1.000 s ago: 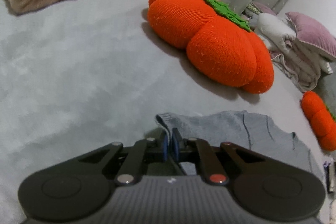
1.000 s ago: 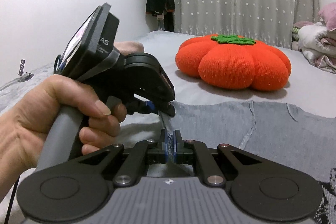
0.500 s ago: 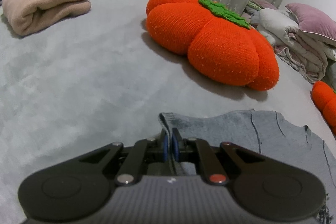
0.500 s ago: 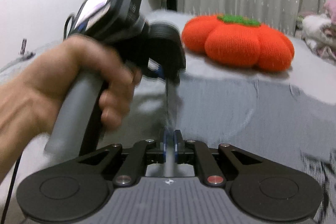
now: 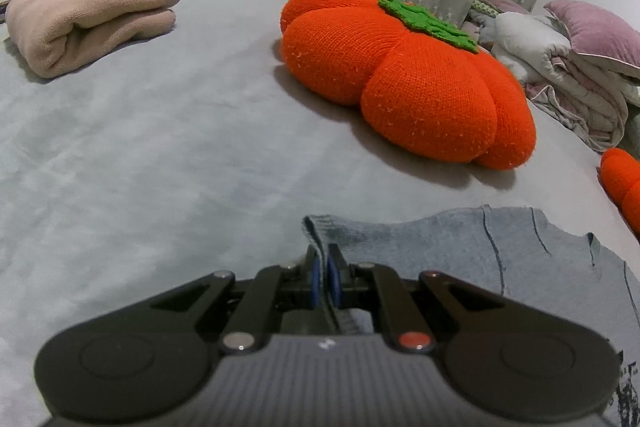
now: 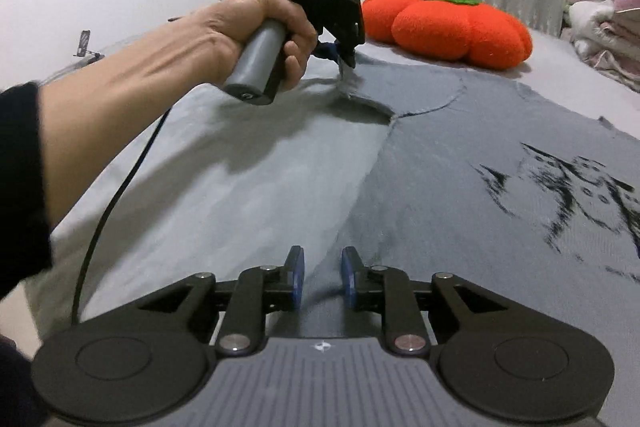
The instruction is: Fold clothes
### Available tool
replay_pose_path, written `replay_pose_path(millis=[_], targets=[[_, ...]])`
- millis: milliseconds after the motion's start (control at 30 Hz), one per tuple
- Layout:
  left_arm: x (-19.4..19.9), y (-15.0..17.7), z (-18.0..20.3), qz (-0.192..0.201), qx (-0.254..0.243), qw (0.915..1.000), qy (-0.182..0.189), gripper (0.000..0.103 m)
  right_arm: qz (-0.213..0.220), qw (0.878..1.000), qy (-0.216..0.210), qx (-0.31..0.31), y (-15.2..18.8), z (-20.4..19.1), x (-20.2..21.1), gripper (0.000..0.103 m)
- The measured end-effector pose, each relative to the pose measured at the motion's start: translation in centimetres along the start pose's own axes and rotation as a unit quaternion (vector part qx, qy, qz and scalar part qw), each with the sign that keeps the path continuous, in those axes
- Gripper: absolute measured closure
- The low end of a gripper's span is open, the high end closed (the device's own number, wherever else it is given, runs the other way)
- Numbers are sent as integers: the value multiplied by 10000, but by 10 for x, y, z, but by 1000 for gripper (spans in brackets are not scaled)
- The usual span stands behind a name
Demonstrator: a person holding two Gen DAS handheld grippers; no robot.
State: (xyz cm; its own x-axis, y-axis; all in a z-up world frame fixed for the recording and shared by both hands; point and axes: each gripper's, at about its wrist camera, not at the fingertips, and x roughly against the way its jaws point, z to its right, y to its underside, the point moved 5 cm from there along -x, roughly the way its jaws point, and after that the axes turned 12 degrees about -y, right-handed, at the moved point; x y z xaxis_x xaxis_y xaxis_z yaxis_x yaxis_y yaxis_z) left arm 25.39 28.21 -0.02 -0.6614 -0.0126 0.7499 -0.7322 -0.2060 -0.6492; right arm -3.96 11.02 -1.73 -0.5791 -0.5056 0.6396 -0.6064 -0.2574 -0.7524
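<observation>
Grey sweater (image 6: 460,187) is lying spread on the pale grey bedspread (image 5: 140,147), filling the right wrist view from 6 toward 3 o'clock. At 12 o'clock there, the left gripper (image 6: 347,61) is pinching a raised corner of the knit, its jaws clenched on the cloth. The right gripper (image 6: 322,277) has just been opening; its blue pads are standing apart, gripping nothing. An orange pumpkin cushion (image 5: 408,75) is sitting at 1 o'clock.

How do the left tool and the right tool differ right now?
The left tool is shut on a corner of the grey sweater, lifting it slightly; the right tool stands open, its jaws just opened, pressing nothing, with the sweater's edge below the gap. Both point down at the same sweater on the bed.
</observation>
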Motion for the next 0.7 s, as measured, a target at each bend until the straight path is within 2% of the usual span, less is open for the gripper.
replay_pose_path(millis=[100,167,233,367,500,700], targets=[[2,1,0,22,-45,10000,-40,97,174,9998,44,-111,10,2,14,83],[2,2,0,20,-45,10000,-49,97,221,9996,6,-171,15,3,19,91],[3,3,-1,12,-29,10000,-48,97,133,9998,-55,-131,19,0,17,94],[4,3,-3,21,-25,10000,-67,97,85,9992,-378,-126,20,-15,12,93],[3,4,-3,32,-35,9999,-106,97,59,9998,-210,30,21,-21,5,91],[2,4,-4,19,38,9999,-104,97,3,9998,-183,16,21,-27,12,87]])
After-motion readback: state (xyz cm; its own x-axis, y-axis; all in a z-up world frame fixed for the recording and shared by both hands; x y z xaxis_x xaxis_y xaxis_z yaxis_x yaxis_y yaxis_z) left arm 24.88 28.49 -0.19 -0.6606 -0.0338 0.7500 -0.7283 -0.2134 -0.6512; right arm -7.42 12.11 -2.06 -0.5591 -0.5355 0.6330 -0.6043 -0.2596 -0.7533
